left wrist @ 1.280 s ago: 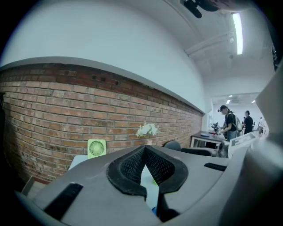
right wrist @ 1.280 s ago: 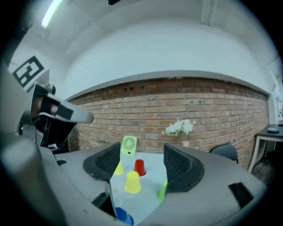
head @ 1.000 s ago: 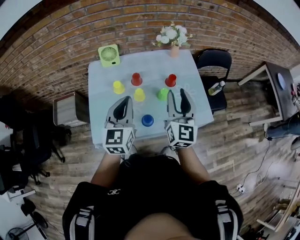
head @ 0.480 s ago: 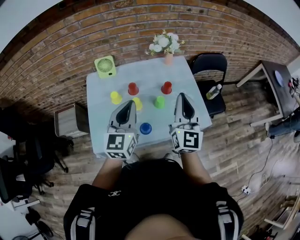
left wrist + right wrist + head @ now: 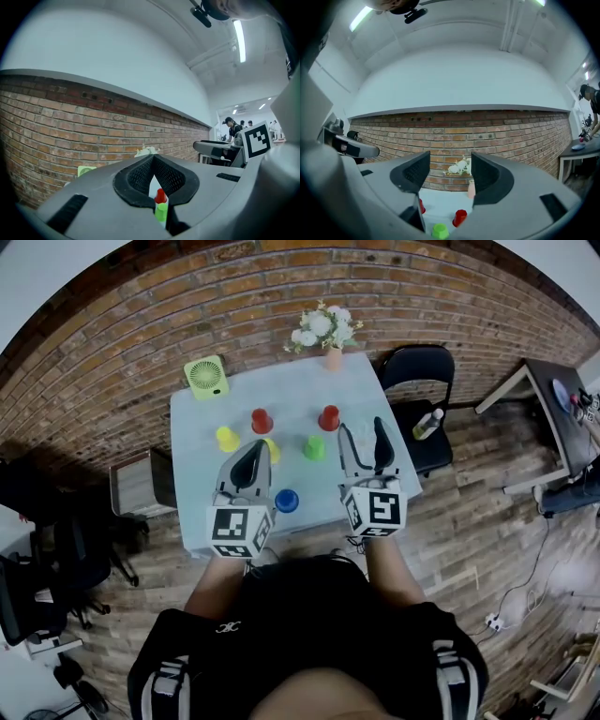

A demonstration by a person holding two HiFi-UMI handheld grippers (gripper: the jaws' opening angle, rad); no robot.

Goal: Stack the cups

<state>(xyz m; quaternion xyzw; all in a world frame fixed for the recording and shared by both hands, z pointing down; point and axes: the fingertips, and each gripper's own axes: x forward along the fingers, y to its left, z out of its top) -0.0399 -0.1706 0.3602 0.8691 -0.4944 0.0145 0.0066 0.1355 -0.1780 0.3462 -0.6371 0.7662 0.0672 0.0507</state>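
Several upturned cups stand on the pale table (image 5: 202,474): a yellow cup (image 5: 226,438), two red cups (image 5: 262,420) (image 5: 329,417), a green cup (image 5: 314,447), a blue cup (image 5: 287,501) near the front edge, and a second yellow cup (image 5: 273,450) half hidden by my left gripper. My left gripper (image 5: 258,448) (image 5: 153,161) hovers over the table's front, shut and empty; through a slit below its tips I see a red cup (image 5: 161,196) behind the green cup (image 5: 161,212). My right gripper (image 5: 363,431) (image 5: 449,172) has just been opening. It is open with nothing between its jaws, right of the green cup (image 5: 439,230).
A green fan (image 5: 206,376) and a vase of flowers (image 5: 323,332) stand at the table's far edge. A black chair (image 5: 427,367) with a bottle (image 5: 427,423) is at the right, a grey cabinet (image 5: 141,482) at the left, a desk (image 5: 553,399) far right.
The right gripper's jaws closed half a second ago and now stand apart again. Both grippers have crept a little farther over the table's front.
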